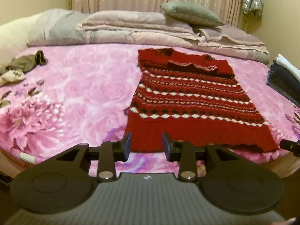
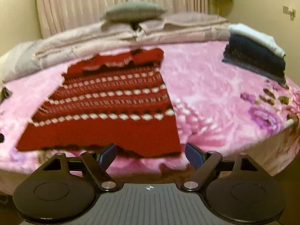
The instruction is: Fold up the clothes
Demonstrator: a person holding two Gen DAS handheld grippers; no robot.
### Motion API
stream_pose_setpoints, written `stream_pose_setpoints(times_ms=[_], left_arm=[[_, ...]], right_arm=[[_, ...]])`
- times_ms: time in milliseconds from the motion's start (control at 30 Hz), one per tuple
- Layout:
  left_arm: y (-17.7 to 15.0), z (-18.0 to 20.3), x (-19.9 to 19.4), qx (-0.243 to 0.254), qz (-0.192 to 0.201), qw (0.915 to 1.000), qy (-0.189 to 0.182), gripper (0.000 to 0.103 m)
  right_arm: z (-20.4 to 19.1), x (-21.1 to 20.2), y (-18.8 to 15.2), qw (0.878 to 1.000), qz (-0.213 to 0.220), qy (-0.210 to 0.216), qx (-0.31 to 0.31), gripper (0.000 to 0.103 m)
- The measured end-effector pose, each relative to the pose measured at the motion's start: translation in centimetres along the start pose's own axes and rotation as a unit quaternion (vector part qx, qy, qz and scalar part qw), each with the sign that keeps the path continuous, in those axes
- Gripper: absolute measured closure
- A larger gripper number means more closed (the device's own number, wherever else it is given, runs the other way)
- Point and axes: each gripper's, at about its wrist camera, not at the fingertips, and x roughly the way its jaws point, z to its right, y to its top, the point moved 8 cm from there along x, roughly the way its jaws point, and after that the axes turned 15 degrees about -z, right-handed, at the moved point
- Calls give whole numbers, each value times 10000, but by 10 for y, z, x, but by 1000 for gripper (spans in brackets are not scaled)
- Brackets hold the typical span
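Two open grippers (image 1: 147, 146) (image 2: 151, 156) above sweater (image 1: 187, 101) hem

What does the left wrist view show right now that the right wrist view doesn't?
Only the left wrist view: the crumpled olive and cream clothes at the blanket's left edge, and the left gripper, open and empty. Only the right wrist view: the right gripper, open wider, empty. Both: the red patterned sweater lying flat on the pink blanket, the folded stack, the grey pillow.

The sweater (image 1: 189, 101) lies on the bed (image 1: 84, 93), folded clothes (image 1: 285, 76) to its right, bedding (image 1: 131, 30) behind.
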Motion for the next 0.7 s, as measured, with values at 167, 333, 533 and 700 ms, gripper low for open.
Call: stream_pose_setpoints(times_ms=[167,333,533,700], left_arm=[[-7,21,-19,191,2,9997,138,66],[-20,39,-31,397,0,9991,172,64],[-35,49,-43,535,27,9984,197,63],[-44,52,-54,583,96,9981,197,61]], right_arm=[[-9,-33,1,9998,142,103,77,7],[-19,-56,-8,9994,193,278,35,6],[-26,-67,-24,9995,192,226,-130,6],[-27,-77,-33,9994,249,168,-189,6]])
